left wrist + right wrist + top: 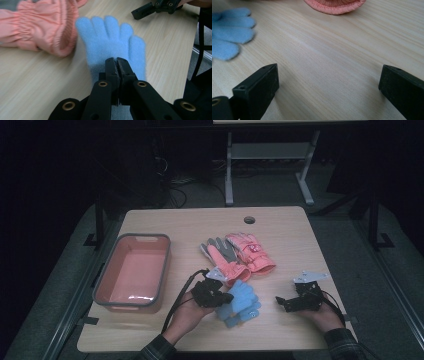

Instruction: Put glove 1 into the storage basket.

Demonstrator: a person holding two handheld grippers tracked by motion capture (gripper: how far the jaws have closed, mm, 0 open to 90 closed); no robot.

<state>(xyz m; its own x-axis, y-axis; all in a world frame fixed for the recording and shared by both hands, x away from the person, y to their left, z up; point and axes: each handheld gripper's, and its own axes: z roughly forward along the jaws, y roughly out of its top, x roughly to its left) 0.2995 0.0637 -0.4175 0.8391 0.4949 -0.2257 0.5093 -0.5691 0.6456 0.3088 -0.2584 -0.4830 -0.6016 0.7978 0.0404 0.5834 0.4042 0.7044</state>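
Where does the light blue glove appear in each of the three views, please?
High view: blue glove lower centre, pinched by the left tongs.
Left gripper view: centre, clamped at the tips, fingers pointing up.
Right gripper view: upper left, only its fingertips.
Shared landmark: the salmon-pink glove's cuff beside it.

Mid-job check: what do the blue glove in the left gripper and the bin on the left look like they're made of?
Blue glove: looks like soft fleece or fuzzy knit, matte, with hazy fluffy edges.
Bin: probably moulded plastic, salmon-pink with a grey rim; a bright glare on its floor suggests a smooth, slightly glossy finish.
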